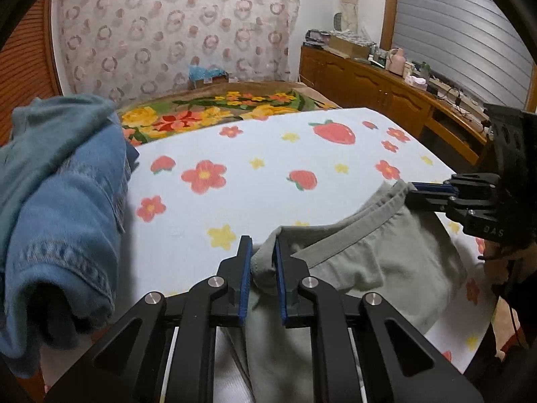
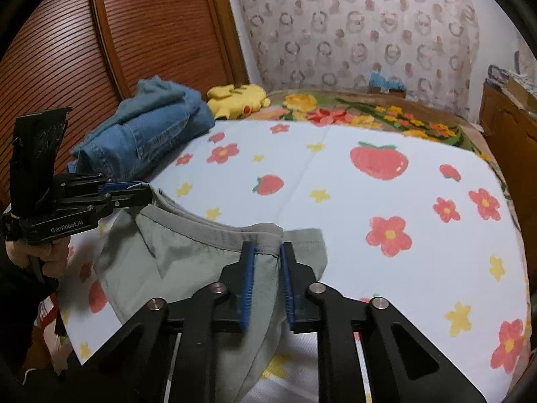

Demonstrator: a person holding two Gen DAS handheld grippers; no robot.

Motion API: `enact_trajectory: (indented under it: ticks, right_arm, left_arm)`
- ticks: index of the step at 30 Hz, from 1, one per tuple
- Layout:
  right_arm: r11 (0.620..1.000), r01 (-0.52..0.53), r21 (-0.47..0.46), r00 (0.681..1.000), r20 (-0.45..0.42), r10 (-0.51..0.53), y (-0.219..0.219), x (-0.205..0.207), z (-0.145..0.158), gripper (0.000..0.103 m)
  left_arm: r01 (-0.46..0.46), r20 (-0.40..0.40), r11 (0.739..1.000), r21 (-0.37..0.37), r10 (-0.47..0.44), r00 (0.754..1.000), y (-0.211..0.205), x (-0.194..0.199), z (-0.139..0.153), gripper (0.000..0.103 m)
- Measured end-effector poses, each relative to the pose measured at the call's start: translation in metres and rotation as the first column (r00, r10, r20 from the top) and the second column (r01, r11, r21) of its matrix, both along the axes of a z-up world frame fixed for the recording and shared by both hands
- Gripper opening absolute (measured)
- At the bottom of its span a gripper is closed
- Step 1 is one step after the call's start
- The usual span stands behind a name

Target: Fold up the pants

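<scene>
Holding: I am gripping the grey-green pants [image 1: 362, 255] by the waistband with both tools, over the near edge of the bed.
Left gripper [image 1: 261, 252]: I am keeping its blue-padded jaws nearly closed on a bunched waistband corner, which is sitting between the pads at 6 o'clock of the left wrist view.
Right gripper [image 2: 266, 252]: I am pinching the other end of the waistband here; the jaws are standing a little apart with cloth filling the gap, at 6 o'clock of the right wrist view.
Cross views: I am seeing the right gripper at 3 o'clock from the left camera [image 1: 423, 191], and the left gripper at 9 o'clock from the right camera [image 2: 134, 191], each clamped on the band's edge.
Pants: the waistband is sagging in a curve between the two tools, the rest is hanging down toward me and draping on the sheet.
Sheet [image 2: 335, 181]: pale blue with strawberries and flowers, lying under the pants.
Denim pile [image 2: 147, 134]: blue jeans are sitting at 10 o'clock, well apart from the pants.
Yellow plush [image 2: 238, 97]: it is lying just beside the denim at 11 o'clock.
Wooden cabinet [image 1: 369, 77]: it is running along at 2 o'clock in the left wrist view.
</scene>
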State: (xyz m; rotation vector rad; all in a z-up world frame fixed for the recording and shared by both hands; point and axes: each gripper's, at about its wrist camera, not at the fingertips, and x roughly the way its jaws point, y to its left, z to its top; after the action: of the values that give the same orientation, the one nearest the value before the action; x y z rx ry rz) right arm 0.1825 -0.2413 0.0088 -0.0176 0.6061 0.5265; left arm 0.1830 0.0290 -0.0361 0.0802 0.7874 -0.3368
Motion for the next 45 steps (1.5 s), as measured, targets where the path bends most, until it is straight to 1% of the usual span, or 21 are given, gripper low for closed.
enact_trajectory:
  ticks: [2,5,6,7,10,11,14,18,19,20,24,25,28,32,35,39,42,43,45]
  right_arm:
    - [1.000,0.024,-0.008,1.000,0.004,-0.024,0.002,0.000,-0.002,0.013]
    - [0.997,0.056,-0.058,0.998,-0.018,-0.058,0.007,0.005,-0.008,0.013]
    - [0.996,0.060,-0.067,0.998,-0.020,-0.061,0.009,0.006,-0.009,0.013]
    - [0.995,0.063,-0.077,0.998,-0.022,-0.065,0.010,0.007,-0.009,0.013]
    - [0.992,0.077,-0.098,0.997,-0.024,-0.080,0.012,0.010,-0.008,0.013]
    - [0.991,0.084,-0.104,0.996,-0.024,-0.087,0.013,0.011,-0.008,0.013]
    - [0.989,0.097,-0.109,0.995,-0.028,-0.100,0.015,0.015,-0.007,0.013]
    - [0.991,0.101,-0.091,0.994,-0.026,-0.104,0.013,0.014,-0.006,0.013]
    - [0.992,0.099,-0.082,0.995,-0.025,-0.102,0.013,0.013,-0.004,0.018]
    - [0.992,0.100,-0.076,0.995,-0.023,-0.102,0.011,0.012,-0.004,0.020]
    - [0.994,0.091,-0.065,0.996,-0.020,-0.092,0.005,0.005,-0.001,0.024]
    - [0.994,0.088,-0.069,0.996,-0.020,-0.089,0.004,0.004,-0.001,0.026]
    - [0.994,0.072,-0.077,0.997,-0.023,-0.074,0.003,-0.001,0.000,0.026]
    - [0.995,0.064,-0.082,0.998,-0.015,-0.066,0.001,-0.009,0.002,0.027]
    - [0.995,0.058,-0.075,0.998,-0.010,-0.058,0.001,-0.016,0.003,0.027]
    - [0.997,0.044,-0.060,0.999,-0.006,-0.045,0.000,-0.028,0.005,0.030]
    - [0.998,0.037,-0.042,0.999,-0.010,-0.038,-0.003,-0.041,0.002,0.032]
    - [0.999,0.036,-0.038,0.999,-0.011,-0.036,-0.004,-0.044,0.001,0.032]
    - [0.999,0.035,-0.033,0.999,-0.016,-0.035,-0.006,-0.051,-0.001,0.032]
  left_arm:
    - [-0.007,0.002,1.000,-0.003,0.007,1.000,-0.001,0.004,0.002,0.015]
    - [-0.014,-0.018,1.000,-0.001,0.014,1.000,-0.003,0.007,0.001,0.021]
    - [-0.007,-0.023,1.000,0.001,0.007,1.000,-0.004,0.005,0.001,0.025]
    - [-0.006,-0.017,1.000,0.010,0.006,1.000,-0.005,0.002,0.001,0.033]
    - [-0.007,-0.005,1.000,0.009,0.007,1.000,-0.005,-0.007,0.003,0.044]
    - [-0.004,0.000,1.000,0.000,0.004,1.000,-0.005,-0.010,0.005,0.046]
    - [0.002,0.012,1.000,-0.007,-0.002,1.000,-0.005,-0.016,0.008,0.046]
    - [-0.003,-0.004,1.000,0.031,0.003,1.000,-0.009,-0.009,0.000,0.046]
    - [-0.009,-0.011,0.999,0.040,0.009,1.000,-0.010,-0.007,-0.002,0.046]
    - [-0.015,-0.019,0.999,0.052,0.016,1.000,-0.011,-0.002,-0.006,0.046]
    - [-0.036,-0.043,0.994,0.104,0.041,0.998,-0.013,0.015,-0.021,0.046]
    - [-0.037,-0.047,0.993,0.111,0.042,0.998,-0.013,0.018,-0.023,0.046]
    - [-0.045,-0.057,0.991,0.123,0.052,0.997,-0.012,0.028,-0.029,0.046]
    - [-0.065,-0.065,0.992,0.109,0.072,0.995,-0.009,0.036,-0.030,0.046]
    - [-0.065,-0.070,0.993,0.098,0.072,0.995,-0.007,0.033,-0.027,0.046]
    - [-0.053,-0.061,0.996,0.071,0.058,0.996,-0.005,0.018,-0.022,0.046]
    - [-0.044,-0.045,0.997,0.065,0.047,0.998,-0.005,0.004,-0.018,0.049]
    - [-0.040,-0.038,0.997,0.071,0.043,0.998,-0.006,-0.002,-0.017,0.060]
    - [-0.028,-0.019,0.997,0.069,0.030,0.999,-0.008,-0.012,-0.014,0.077]
